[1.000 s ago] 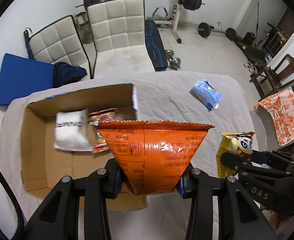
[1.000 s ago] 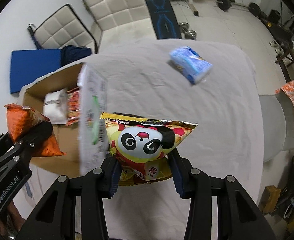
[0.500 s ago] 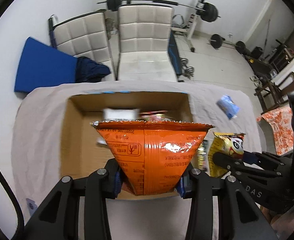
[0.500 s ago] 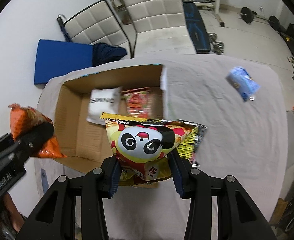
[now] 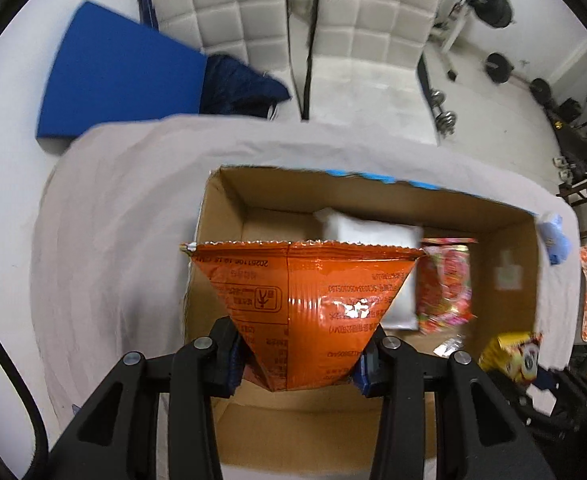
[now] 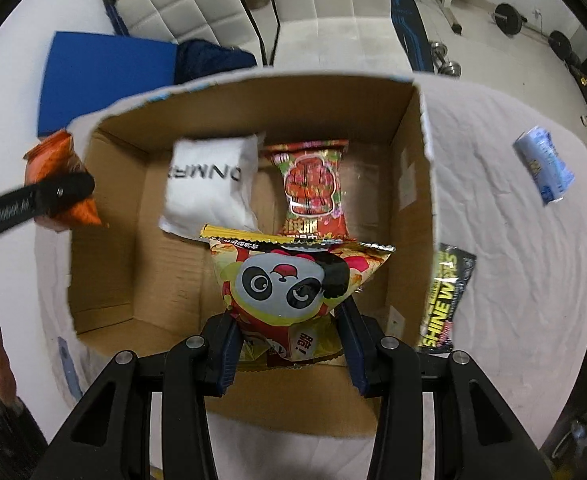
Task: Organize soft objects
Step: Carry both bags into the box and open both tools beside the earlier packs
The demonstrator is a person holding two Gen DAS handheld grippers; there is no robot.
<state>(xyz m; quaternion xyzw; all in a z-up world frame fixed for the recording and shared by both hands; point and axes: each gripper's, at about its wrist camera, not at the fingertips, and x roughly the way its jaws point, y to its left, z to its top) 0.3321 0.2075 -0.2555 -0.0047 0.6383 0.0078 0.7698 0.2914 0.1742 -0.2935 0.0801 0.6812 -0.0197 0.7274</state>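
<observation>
While both grippers (image 5: 299, 364) (image 6: 289, 354) stay clamped on snack bags (image 5: 305, 308) (image 6: 293, 284), lower each well inside the box (image 6: 409, 200) before release.

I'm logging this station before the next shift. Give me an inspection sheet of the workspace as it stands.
Surface: table under a wrinkled pale cloth.
Job's things: open brown cardboard box holding a white soft pack and a red snack packet; blue packet and black packet lie on the cloth outside.
Clutter: nothing seen.
Grippers: left gripper shut on orange foil bag; right gripper shut on yellow panda bag, above the box.
Cables: nothing seen.
Surroundings: two white quilted chairs, blue mat, gym weights.
</observation>
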